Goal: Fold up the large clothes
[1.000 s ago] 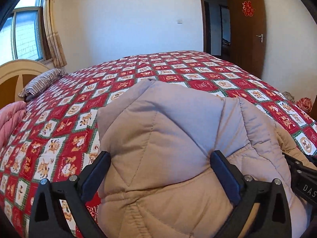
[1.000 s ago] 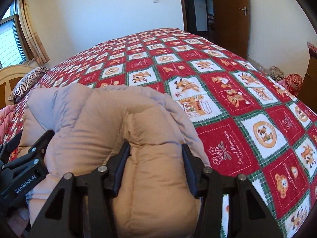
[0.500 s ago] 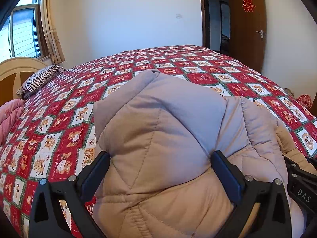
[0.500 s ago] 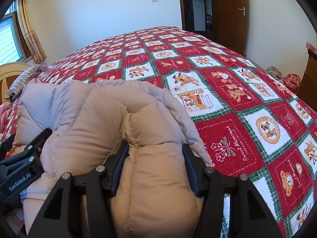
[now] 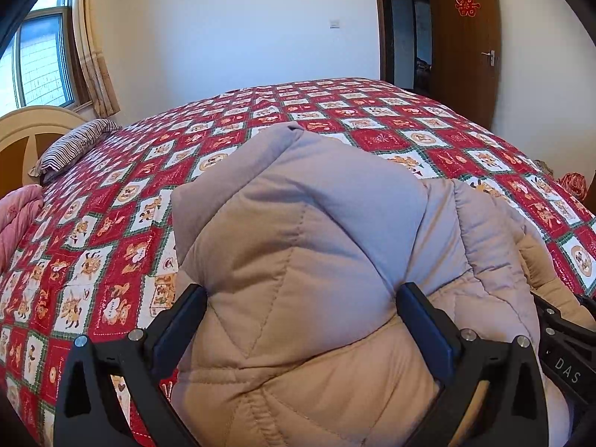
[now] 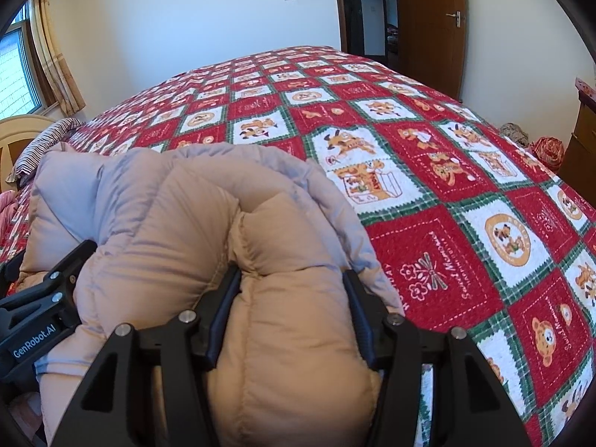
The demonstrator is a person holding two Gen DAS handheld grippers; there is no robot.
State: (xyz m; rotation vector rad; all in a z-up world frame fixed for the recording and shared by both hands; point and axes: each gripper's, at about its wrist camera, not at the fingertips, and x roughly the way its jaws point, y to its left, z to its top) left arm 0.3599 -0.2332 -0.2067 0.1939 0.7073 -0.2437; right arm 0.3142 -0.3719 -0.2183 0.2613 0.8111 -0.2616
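Note:
A puffy beige quilted jacket (image 5: 316, 205) lies bunched on the near side of a bed, and both grippers grip it side by side. My left gripper (image 5: 301, 290) is shut on a thick bulge of the jacket. Its pads dent the padding on both sides. My right gripper (image 6: 291, 273) is shut on a folded roll at the jacket (image 6: 167, 205)'s right edge. That roll swells out between the two fingers. The part of the jacket under the grippers is hidden.
The bed's red, white and green patchwork cover (image 6: 428, 171) stretches ahead and to the right. A striped pillow (image 5: 74, 141) and a pink blanket (image 5: 18, 219) lie by the cream headboard (image 5: 22, 130) at left. An open brown door (image 5: 465, 44) stands at back right.

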